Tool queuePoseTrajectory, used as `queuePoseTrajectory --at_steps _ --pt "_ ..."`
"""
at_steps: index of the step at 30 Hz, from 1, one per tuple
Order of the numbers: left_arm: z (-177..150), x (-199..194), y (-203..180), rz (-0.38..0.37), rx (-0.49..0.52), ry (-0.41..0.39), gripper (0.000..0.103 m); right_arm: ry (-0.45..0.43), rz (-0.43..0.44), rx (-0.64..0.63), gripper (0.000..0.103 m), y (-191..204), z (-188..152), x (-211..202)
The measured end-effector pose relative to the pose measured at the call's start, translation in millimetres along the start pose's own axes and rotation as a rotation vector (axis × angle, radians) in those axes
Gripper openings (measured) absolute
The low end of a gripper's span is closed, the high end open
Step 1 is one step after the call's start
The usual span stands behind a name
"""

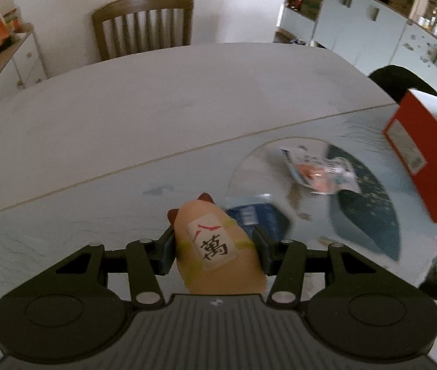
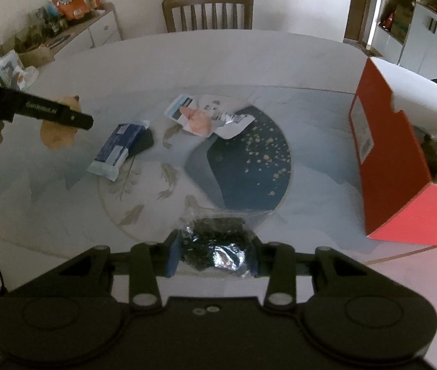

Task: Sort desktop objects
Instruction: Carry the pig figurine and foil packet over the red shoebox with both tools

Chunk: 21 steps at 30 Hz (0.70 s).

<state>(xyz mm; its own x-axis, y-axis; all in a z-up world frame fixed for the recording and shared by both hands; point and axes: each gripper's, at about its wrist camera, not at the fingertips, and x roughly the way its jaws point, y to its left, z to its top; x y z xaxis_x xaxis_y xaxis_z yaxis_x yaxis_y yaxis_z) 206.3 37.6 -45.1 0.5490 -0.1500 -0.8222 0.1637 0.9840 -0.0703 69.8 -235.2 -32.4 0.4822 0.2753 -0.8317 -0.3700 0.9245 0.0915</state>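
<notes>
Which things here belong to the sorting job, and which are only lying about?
Job:
- peach cat figurine with mahjong tile, in left hand-held gripper
- crinkly black plastic packet, in right hand-held gripper
- blue wrapped pack
- white-and-pink torn sachet
- red cardboard box

Lying about:
- brown wooden chair
- orange snack bag

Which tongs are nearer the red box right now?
Right. The right tongs, shut on a crinkly dark packet, sit just left of the red box. The left tongs, clamping a peach-coloured toy, are across the mat, beyond the blue packet.
</notes>
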Motion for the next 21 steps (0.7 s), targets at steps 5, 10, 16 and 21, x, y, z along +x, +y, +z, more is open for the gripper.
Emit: queuePoseTrajectory --at_steps 5,10,16,21 --pt "-2.1 -16.0 -22.6 -0.041 0.041 -0.003 0.051 0.002 -0.006 -0.007 0.04 -6.3 -1.2 -10.6" --pt "-3.2 -27.1 -51.2 -0.081 0.082 -0.002 0.051 -0.009 -0.001 0.005 0.04 -19.4 -4.2 -23.6" --pt "-0.6 -38.5 -88.2 -0.132 0.128 -0.007 0.051 -0.038 0.012 0.028 0.04 -41.7 -3.0 -43.3" --pt "5.0 -44.5 -123.6 -0.168 0.169 -0.014 0.051 -0.062 0.011 0.025 0.04 -62.9 0.6 -58.5"
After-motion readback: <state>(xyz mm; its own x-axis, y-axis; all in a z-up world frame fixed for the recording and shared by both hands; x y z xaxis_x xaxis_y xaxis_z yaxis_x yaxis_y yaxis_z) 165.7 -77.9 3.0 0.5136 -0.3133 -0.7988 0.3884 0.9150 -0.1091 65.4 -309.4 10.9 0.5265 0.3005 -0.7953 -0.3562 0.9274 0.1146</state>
